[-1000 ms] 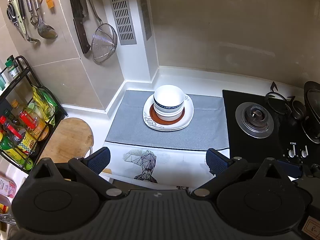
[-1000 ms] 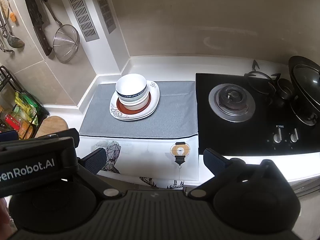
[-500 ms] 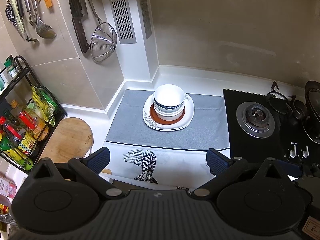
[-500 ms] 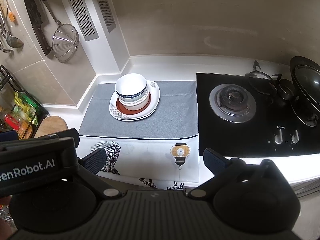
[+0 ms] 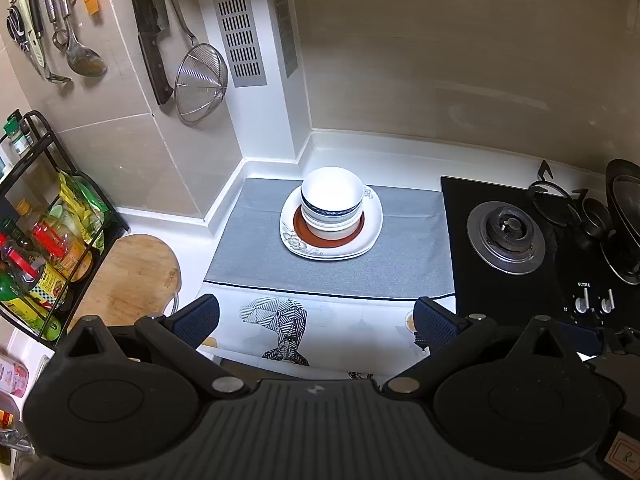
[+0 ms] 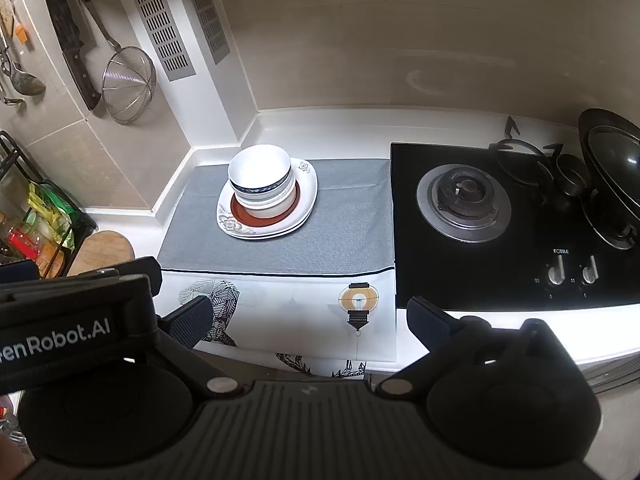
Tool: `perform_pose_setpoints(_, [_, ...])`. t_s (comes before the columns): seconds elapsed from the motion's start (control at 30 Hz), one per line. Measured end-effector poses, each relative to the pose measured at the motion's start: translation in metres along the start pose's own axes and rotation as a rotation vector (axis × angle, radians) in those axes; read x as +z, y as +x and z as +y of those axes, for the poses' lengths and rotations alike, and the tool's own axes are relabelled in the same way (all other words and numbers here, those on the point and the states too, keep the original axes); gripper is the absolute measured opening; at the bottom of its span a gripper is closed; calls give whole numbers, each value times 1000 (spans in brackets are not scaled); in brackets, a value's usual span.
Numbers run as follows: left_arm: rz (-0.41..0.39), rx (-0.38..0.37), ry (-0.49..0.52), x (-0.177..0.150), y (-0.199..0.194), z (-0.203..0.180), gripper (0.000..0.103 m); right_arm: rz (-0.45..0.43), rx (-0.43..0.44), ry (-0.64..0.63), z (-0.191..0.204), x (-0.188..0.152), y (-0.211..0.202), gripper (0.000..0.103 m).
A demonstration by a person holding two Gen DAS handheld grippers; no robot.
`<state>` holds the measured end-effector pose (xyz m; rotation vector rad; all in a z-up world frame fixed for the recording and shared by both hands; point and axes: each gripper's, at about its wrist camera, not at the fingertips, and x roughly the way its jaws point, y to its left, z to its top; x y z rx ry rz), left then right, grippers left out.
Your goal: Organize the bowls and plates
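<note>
Stacked at the back of a grey woven mat (image 5: 400, 256): white glazed bowls (image 5: 332, 204), nested, the upper one ringed with a dark blue patterned band, round and deep. Seated beneath them, a small red-brown dish (image 5: 298, 224), and under that a pair of white rounded-square plates (image 5: 372, 220) with grey floral print at the rim. Same stack from the right wrist view: bowls (image 6: 260, 178), red-brown dish (image 6: 236, 214), plates (image 6: 308, 196), all resting on the mat (image 6: 340, 232) near the corner of the white glossy tabletop (image 5: 400, 156).

In front of the mat, a smooth white cloth (image 5: 340, 324) printed with a black geometric figure and, in the right view, an orange lantern (image 6: 358, 300). To the right, a black glass hob (image 6: 520, 248) with a round metal burner (image 6: 464, 202) and two knobs, dark wok (image 6: 612, 176) at its far edge.

Left gripper (image 5: 316, 316) held wide, nothing between its dark blue ribbed pads (image 5: 200, 316), low over the cloth and well apart from the stack. Right gripper (image 6: 308, 320) likewise spread wide and empty, pads (image 6: 428, 320) textured, hovering near the tabletop's front edge.

On the tiled wall: a wire mesh strainer (image 5: 200, 84), a cleaver (image 5: 150, 32), a metal ladle (image 5: 80, 56). At left, a round wooden board (image 5: 128, 276) beside a black wire rack (image 5: 48, 236) of bottles and packets.
</note>
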<state>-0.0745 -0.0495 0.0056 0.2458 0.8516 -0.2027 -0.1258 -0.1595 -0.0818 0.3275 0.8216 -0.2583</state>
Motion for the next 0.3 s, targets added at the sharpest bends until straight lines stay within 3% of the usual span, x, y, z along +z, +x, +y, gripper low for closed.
perform_pose_setpoints(0.3, [14,-15,23,2,11,0,103,9,-16,13,-1,-2,7,103])
